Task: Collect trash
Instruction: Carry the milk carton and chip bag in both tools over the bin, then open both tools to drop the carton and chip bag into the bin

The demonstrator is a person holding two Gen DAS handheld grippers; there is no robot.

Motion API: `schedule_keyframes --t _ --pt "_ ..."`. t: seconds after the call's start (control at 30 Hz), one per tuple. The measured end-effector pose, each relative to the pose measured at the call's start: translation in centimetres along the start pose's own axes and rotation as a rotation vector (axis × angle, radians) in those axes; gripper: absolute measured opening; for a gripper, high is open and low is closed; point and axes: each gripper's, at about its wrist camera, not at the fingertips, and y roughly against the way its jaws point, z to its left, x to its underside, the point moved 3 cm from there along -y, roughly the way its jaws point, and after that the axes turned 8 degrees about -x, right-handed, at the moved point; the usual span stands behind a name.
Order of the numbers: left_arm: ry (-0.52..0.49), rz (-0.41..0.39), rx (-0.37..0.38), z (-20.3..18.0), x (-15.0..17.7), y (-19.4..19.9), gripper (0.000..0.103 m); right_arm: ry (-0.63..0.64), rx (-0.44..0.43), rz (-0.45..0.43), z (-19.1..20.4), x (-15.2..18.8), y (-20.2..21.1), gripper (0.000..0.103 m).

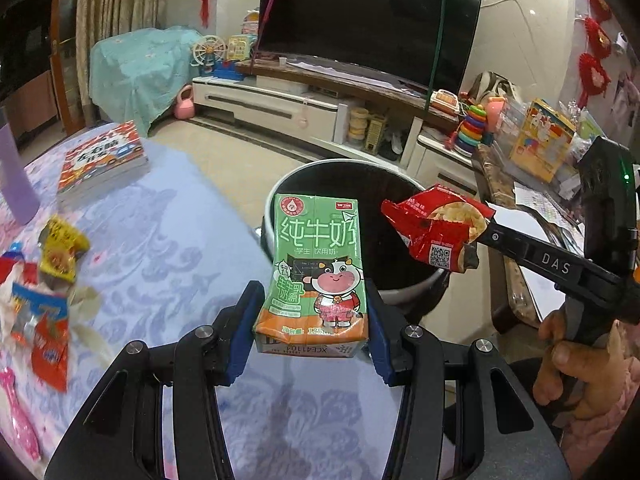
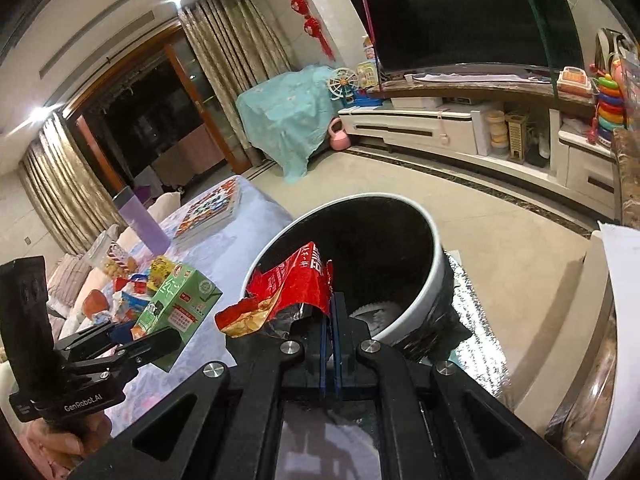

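"DAS" on right gripper [image 1: 478, 236]

The milk box [image 1: 316, 276] sits between the two fingers of the left gripper [image 1: 312, 312], right in front of the bin [image 1: 412, 292], which stands on the floor just past the table [image 1: 168, 240] edge. The snack bag [image 1: 434, 226] hangs over the bin at 2 o'clock from the box, pinched in the right gripper [image 1: 478, 236]. More wrappers [image 1: 48, 276] lie on the table at 9 o'clock. A book [image 1: 102, 162] lies at 10 o'clock (farther back). The TV [image 1: 368, 20] stands behind the bin at 12 o'clock.
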Motion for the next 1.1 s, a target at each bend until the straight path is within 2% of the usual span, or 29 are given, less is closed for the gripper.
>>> schedule_keyframes --t 0.33,0.63,0.73,0.9,0.93,1.0,1.03,1.07,1.1 --pt "-0.035 0.032 0.008 -1.4 -2.5 -3.0 0.048 0.014 0.038 0.033 -1.7 -1.8 -1.4 0.002" --pt "-0.048 0.074 0.009 -1.8 -3.1 -5.3 0.048 0.04 0.066 0.09 -2.4 -2.1 -2.9 0.003" --pt "-0.047 0.091 0.016 -1.9 -3.2 -5.9 0.048 0.043 0.078 0.102 -2.8 -2.3 -3.3 0.007" --pt "-0.053 0.099 0.015 -2.2 -3.3 -6.1 0.051 0.076 0.126 0.137 -2.6 -2.5 -3.8 0.009" --pt "-0.052 0.095 0.015 -2.2 -3.3 -6.0 0.053 0.078 0.132 0.138 -2.5 -2.6 -3.7 0.01" --pt "-0.05 0.086 0.005 -2.0 -3.3 -5.7 0.063 0.073 0.139 0.135 -2.6 -2.6 -3.5 0.026" --pt "-0.047 0.081 0.002 -1.9 -3.3 -5.5 0.065 0.072 0.145 0.131 -2.6 -2.6 -3.3 0.045" --pt "-0.041 0.077 0.002 -1.7 -3.2 -5.3 0.067 0.072 0.146 0.127 -2.7 -2.7 -3.2 0.056" --pt "-0.034 0.073 0.004 -1.5 -3.2 -5.2 0.067 0.072 0.145 0.12 -2.6 -2.7 -3.0 0.056"
